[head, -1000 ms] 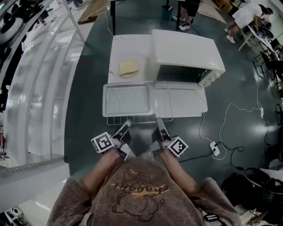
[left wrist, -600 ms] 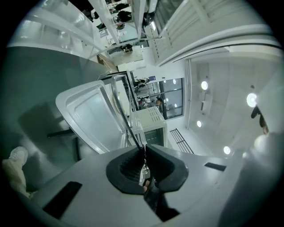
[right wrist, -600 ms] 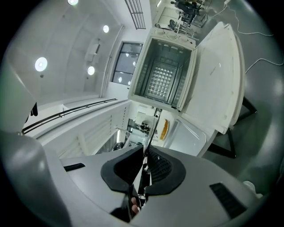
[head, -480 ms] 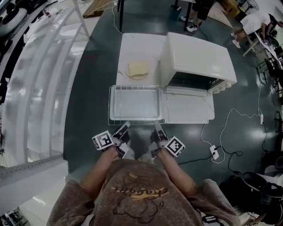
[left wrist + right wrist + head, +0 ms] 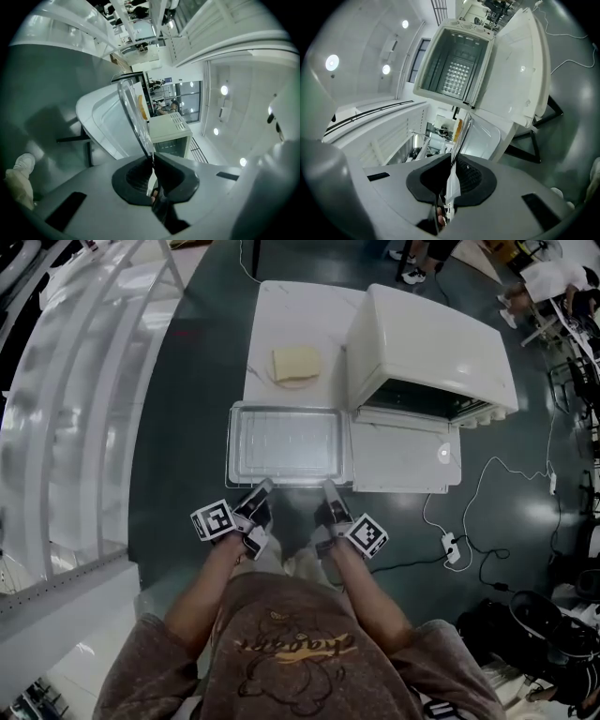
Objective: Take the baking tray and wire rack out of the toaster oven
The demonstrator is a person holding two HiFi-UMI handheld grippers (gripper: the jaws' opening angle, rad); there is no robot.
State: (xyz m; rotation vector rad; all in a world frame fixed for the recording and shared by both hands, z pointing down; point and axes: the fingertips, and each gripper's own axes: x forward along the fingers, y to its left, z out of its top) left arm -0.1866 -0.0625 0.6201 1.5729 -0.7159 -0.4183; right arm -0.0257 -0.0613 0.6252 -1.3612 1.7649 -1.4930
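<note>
On tray [image 5: 286, 442] rim: left claw [image 5: 264, 487], right claw [image 5: 327, 487] (clamped).

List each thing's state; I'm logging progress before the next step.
toaster oven: open, cavity empty.
oven door: folded down flat.
baking tray: outside the oven, over the table, near rim clamped.
left gripper: shut on the baking tray.
right gripper: shut on the baking tray.
bread: lying beyond the tray, untouched.

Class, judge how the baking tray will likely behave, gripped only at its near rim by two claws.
Probably stiff: the baking tray looks flat though the left claw and right claw pinch only one rim. Likely light, being shallow and thin-walled. Its smooth rim might slip, letting the far side droop.
</note>
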